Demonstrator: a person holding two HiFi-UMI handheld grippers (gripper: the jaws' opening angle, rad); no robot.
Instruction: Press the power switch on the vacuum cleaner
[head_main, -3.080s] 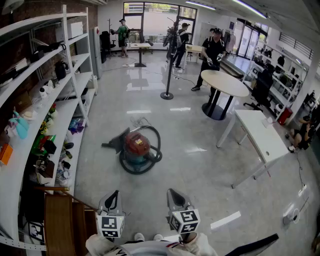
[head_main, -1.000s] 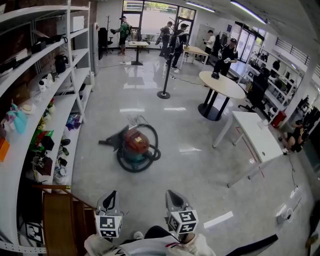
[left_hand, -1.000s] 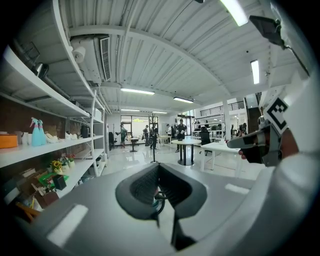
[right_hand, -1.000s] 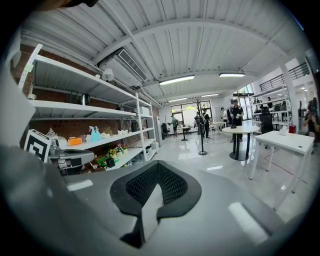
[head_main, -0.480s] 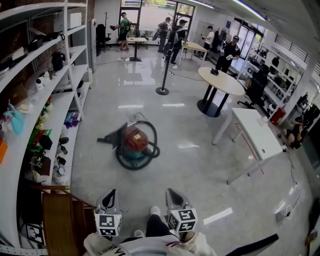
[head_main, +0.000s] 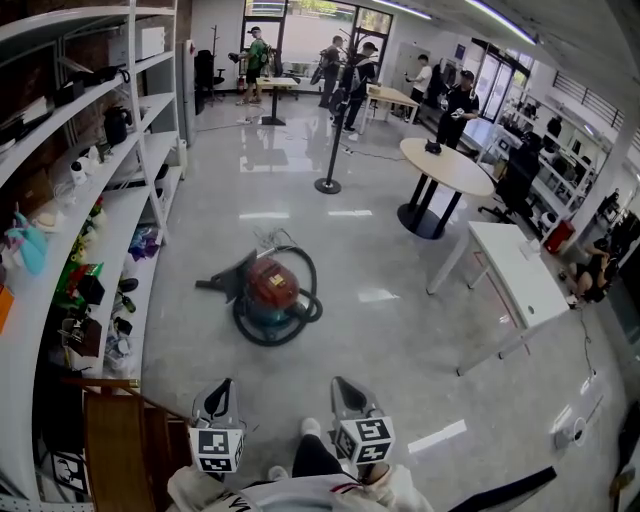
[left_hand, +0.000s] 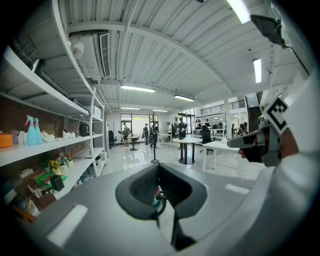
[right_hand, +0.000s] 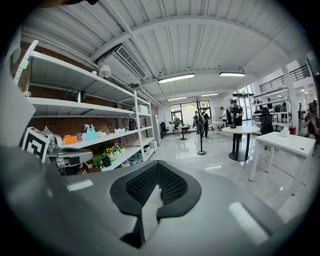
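Vacuum (head_main: 272, 288): red, on the floor, centre of frame, well apart from both grippers. Left gripper (head_main: 222, 388) and right gripper (head_main: 345, 386): bottom centre, fingers closed, holding nothing. Shelves (head_main: 60, 215): left edge.

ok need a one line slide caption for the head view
Left gripper and right gripper, both shut, well short of the red vacuum cleaner on the floor.
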